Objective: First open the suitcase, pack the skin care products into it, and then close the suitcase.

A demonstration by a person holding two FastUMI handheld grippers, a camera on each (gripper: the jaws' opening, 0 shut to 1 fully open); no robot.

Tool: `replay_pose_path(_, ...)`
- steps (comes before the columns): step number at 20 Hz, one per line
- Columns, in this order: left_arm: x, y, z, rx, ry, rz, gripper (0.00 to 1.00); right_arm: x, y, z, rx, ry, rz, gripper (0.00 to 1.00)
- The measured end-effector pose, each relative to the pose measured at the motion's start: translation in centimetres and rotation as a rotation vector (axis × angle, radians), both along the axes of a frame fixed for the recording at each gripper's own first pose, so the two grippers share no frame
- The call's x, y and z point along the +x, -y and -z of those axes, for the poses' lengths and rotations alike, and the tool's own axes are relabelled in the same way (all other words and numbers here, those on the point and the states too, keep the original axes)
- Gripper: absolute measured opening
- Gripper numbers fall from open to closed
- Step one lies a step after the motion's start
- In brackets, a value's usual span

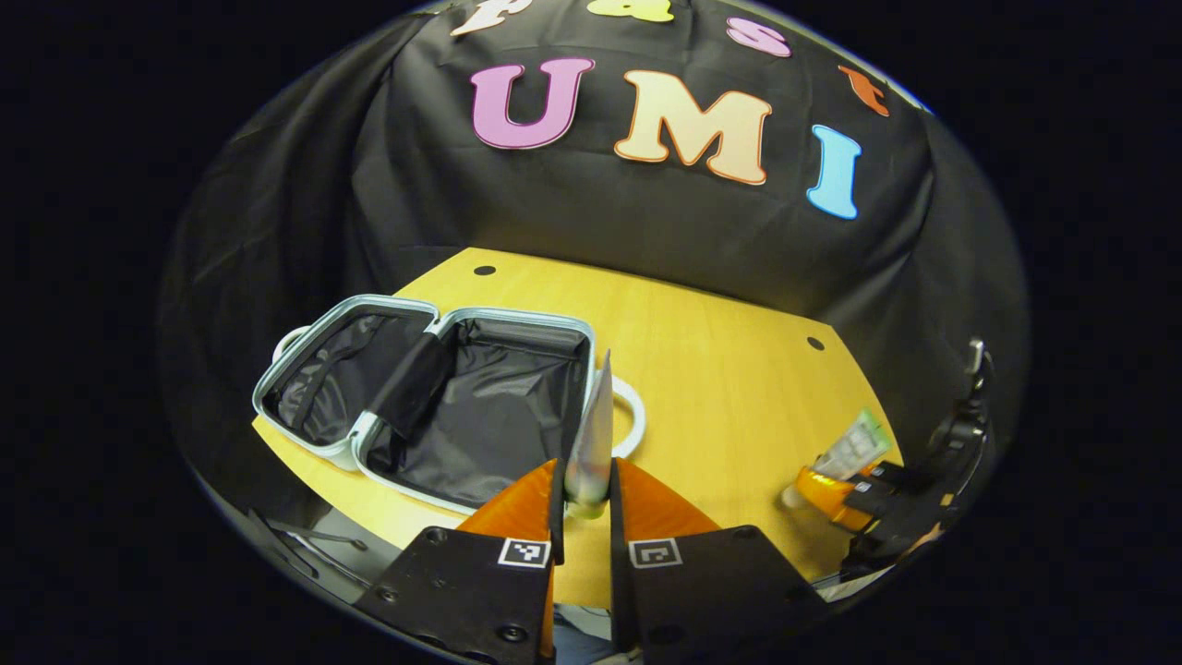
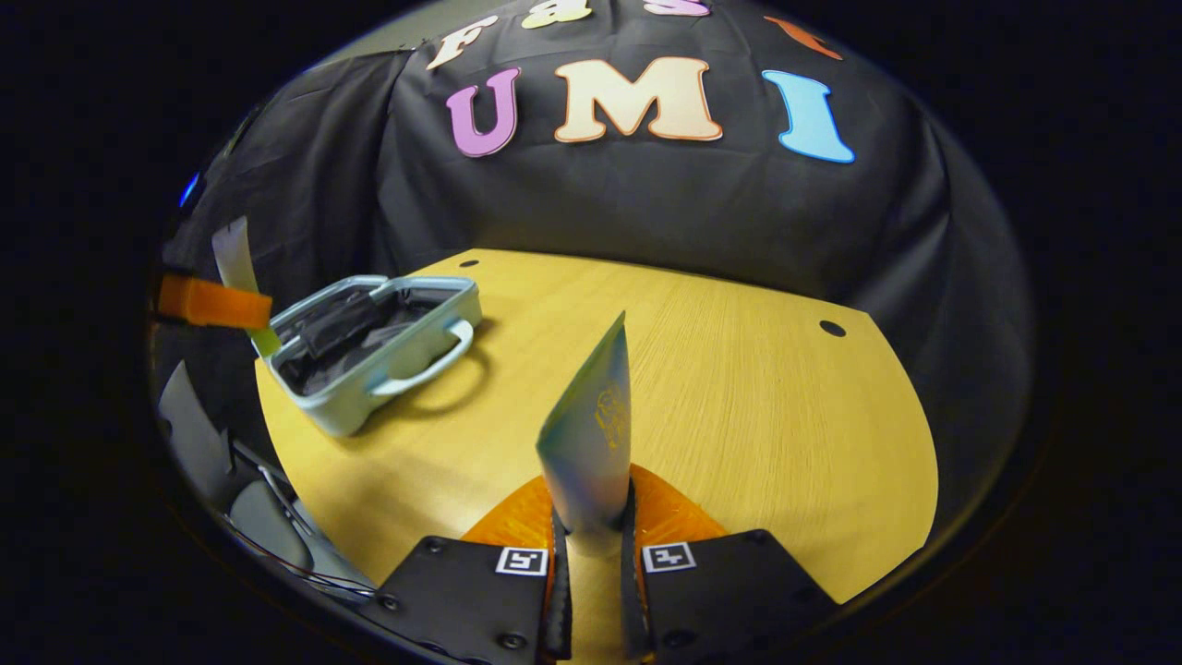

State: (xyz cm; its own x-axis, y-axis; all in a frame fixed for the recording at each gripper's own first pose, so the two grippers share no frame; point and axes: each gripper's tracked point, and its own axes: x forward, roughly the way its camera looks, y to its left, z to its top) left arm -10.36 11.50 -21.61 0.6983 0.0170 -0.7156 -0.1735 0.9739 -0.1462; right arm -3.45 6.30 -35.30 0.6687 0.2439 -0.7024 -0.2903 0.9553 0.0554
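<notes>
You have a squeeze tube pinched in each gripper, and the pale blue hard-shell suitcase (image 1: 434, 406) lies open flat at the far left of the yellow wooden table (image 1: 739, 388), both black-lined halves facing up and, as far as the pictures show, nothing yet in them.

Your left gripper (image 1: 585, 503) is clenched on a slim silvery plastic tube (image 1: 591, 434), held near its lower end, with the flat crimped tail pointing up. It hangs just at the near right rim of the suitcase's right half.

Your right gripper (image 2: 594, 540) grips a wider pale blue-green tube with a gold mark (image 2: 591, 434) the same way, over bare tabletop and well apart from the suitcase.

Judge both tubes as light, soft-walled and smooth. They will flex under pressure and can slip or swing about the pinch, since the long tail stands free above the fingers. Hold them on the fuller body near the cap end, as now, and squeeze no harder than needed, or the contents may be forced toward the cap.

The lining (image 1: 499, 416) looks like thin slack fabric, so a released tube should settle softly. Lower each tube close before you let go, because a round tube may roll.
</notes>
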Motion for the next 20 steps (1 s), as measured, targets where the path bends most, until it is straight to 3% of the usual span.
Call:
replay_pose_path(8, 1.0, -6.3, 5.8, -0.01, -0.183, 0.086, 0.17, 2.0, -9.1, -4.8, 0.014, 0.035, -0.038, 0.23)
replay_pose_path(13, 1.0, -10.0, 10.2, 0.028, -0.3, 0.109, 0.17, 2.5, -15.1, -5.0, 0.025, 0.017, -0.076, 0.23)
replay_pose_path(17, 0.2, -10.8, 13.8, 0.003, -0.4, 0.126, 0.17, 2.0, -18.9, -4.1, 0.06, -0.051, -0.054, 0.22)
replay_pose_path(20, 0.8, -11.0, 14.9, -0.003, -0.41, 0.16, 0.17, 1.7, -21.5, -4.1, 0.06, -0.066, -0.067, 0.23)
